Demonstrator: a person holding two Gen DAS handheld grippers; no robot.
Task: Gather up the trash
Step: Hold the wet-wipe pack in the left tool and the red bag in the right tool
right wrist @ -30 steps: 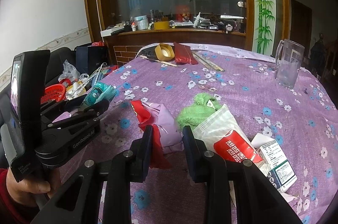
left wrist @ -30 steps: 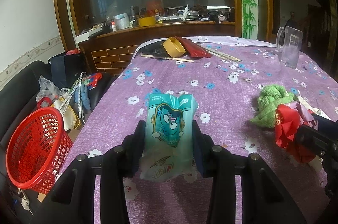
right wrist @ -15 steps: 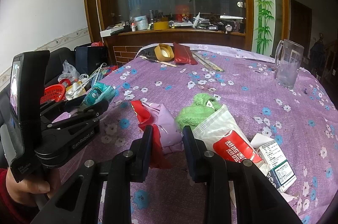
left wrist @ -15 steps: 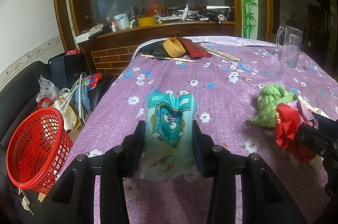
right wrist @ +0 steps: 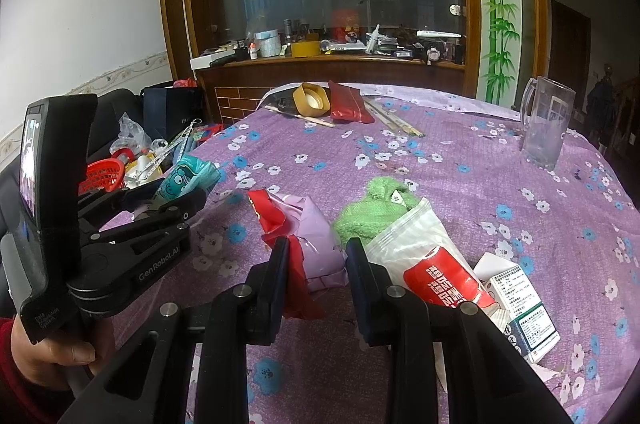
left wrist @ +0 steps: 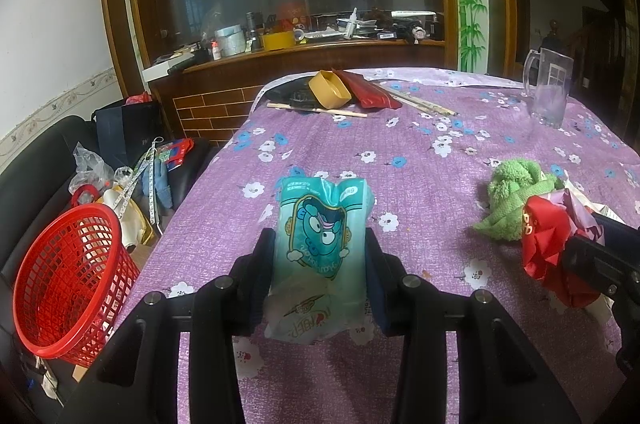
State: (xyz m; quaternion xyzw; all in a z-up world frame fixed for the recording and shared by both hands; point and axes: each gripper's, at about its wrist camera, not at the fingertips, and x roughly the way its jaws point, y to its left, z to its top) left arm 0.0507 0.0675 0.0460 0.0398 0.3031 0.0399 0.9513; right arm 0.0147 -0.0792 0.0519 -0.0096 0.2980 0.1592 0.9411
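Left tongs (left wrist: 320,256): you have them clenched on the teal snack packet (left wrist: 322,240), raised over the purple tablecloth (left wrist: 420,151).
Left view, target: red basket (left wrist: 72,280) sits off the cloth's left edge; swing there, release above its rim.
Right tongs (right wrist: 316,256): clamped on the red-and-pink wrapper (right wrist: 304,236), beside the green cloth (right wrist: 372,212); keep your squeeze firm.

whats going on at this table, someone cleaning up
A person is collecting trash off a purple flowered tablecloth with a gripper in each hand. The left gripper is clamped on a teal snack packet, and the right gripper is clamped on a crumpled red and pink wrapper. A red mesh basket stands beside the table on the left. A green cloth, a white pouch and a small carton lie on the table.
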